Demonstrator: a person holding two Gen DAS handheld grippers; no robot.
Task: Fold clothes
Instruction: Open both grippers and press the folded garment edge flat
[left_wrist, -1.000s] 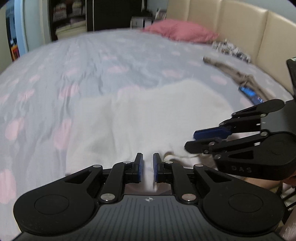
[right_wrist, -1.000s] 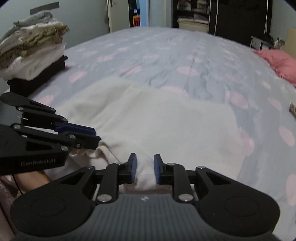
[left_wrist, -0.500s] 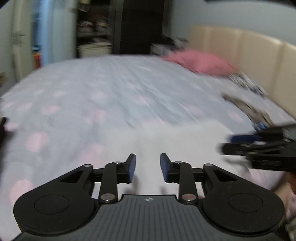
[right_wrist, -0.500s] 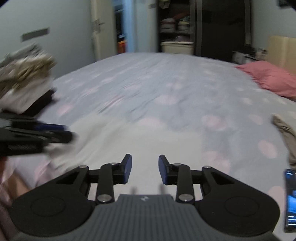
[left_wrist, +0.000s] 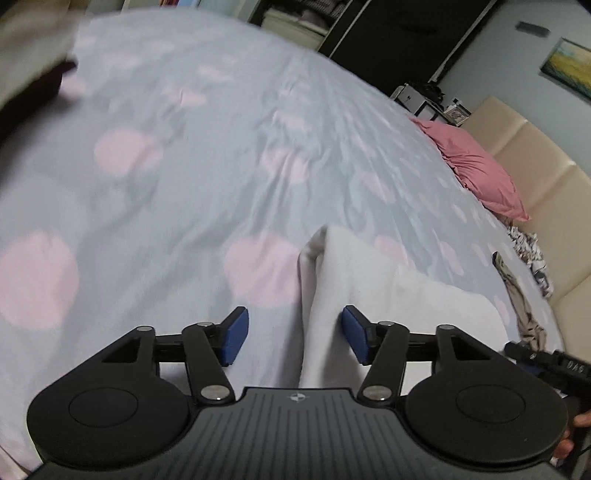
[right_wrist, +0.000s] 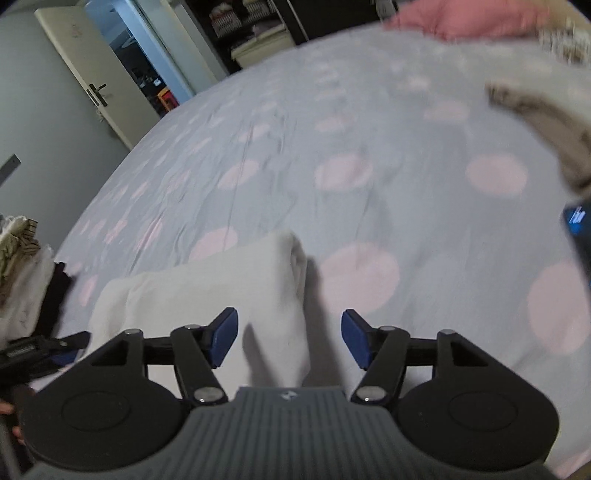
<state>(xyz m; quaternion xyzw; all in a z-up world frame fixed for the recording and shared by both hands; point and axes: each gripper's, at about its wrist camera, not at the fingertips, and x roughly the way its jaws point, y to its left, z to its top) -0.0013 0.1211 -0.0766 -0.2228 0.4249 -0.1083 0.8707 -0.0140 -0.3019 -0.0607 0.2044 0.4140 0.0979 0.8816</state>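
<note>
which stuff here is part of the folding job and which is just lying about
Job:
folded white fleece garment
stack of folded clothes
left tongs, right tongs, both open

Lying about:
pink pillow
crumpled tan cloth
dark phone

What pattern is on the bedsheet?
Pale blue-grey bedsheet with pink spots, clearest in the right wrist view.

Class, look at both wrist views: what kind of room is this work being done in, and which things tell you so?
Most likely a home bedroom. A wide bed covered by a pale blue sheet with pink spots fills both views, a pink pillow lies against a padded cream headboard, and a dark wardrobe with shelves of folded linen stands beside a white door.
</note>
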